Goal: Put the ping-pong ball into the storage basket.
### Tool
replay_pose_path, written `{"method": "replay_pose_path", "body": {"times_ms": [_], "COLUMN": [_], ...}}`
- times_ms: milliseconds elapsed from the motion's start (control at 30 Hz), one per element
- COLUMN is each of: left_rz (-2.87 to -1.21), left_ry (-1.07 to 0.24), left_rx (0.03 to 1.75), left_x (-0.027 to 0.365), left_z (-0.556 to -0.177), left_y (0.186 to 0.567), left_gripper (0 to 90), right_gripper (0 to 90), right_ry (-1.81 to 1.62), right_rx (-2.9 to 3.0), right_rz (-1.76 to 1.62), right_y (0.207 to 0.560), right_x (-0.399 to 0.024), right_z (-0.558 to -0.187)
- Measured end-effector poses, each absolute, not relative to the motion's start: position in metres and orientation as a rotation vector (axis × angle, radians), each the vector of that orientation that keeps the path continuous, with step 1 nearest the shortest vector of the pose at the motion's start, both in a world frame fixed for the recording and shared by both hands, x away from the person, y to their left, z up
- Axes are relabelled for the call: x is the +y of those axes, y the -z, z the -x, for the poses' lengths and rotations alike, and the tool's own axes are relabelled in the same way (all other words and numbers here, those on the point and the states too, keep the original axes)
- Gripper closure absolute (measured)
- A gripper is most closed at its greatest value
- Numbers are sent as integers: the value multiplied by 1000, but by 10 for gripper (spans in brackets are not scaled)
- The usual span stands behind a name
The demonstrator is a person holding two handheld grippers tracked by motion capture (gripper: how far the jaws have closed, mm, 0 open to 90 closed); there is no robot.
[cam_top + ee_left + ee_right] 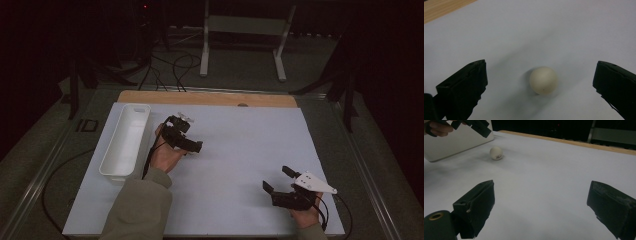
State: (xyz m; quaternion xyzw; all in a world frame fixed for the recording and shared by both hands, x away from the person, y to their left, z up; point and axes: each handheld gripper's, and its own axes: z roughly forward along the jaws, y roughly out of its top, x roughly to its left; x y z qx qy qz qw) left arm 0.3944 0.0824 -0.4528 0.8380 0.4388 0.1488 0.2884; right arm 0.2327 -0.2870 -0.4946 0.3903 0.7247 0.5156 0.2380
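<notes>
Ball first: a small, smooth, off-white round ball (543, 80) lies on the pale blue-white sheet (240, 150) that covers the table, between the wide-spread jaws of the left gripper (541, 82) and touching neither. The right gripper view shows the same ball (496, 153) from the side, just beside a white rectangular plastic bin (456, 142), with the left gripper hanging above it. From the high view the left gripper (192, 146) hides the ball; the left hand (165, 152) tilts it forward and down, next to the long bin (125, 142). Well apart, near the table's front edge, the right gripper (276, 179) is held low, its matte black jaws also wide open and holding nothing.
</notes>
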Motion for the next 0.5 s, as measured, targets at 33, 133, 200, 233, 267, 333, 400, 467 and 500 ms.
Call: {"method": "replay_pose_path", "body": {"times_ms": [33, 133, 200, 233, 267, 333, 400, 467, 500], "left_rz": [-2237, -2237, -2237, -2239, -2240, -2240, -2243, -2245, -2245], "left_ry": [-397, -389, -388, -387, -385, -384, -381, -379, -379], "left_rx": [1172, 1178, 1181, 1183, 1184, 1188, 1192, 1194, 1194], "left_x": [82, 81, 81, 81, 80, 79, 79, 78, 78], "left_z": [-394, -397, -397, -398, -399, -400, -401, -401, -401], "left_y": [453, 455, 456, 457, 458, 459, 461, 462, 462], "left_gripper": [2, 2, 2, 2, 2, 2, 2, 2, 2], "right_gripper": [69, 69, 69, 69, 69, 69, 69, 69, 69], "right_ry": [-1413, -1410, -1412, -1412, -1412, -1412, -1412, -1413, -1413], "right_rx": [1985, 1987, 1986, 1986, 1986, 1986, 1986, 1985, 1985], "right_rz": [-1069, -1068, -1069, -1069, -1069, -1069, -1069, -1070, -1070], "right_y": [495, 495, 495, 494, 495, 494, 494, 494, 494], "right_x": [-287, -287, -287, -287, -287, -287, -287, -287, -287], "right_z": [-233, -233, -233, -233, -233, -233, -233, -233, -233]}}
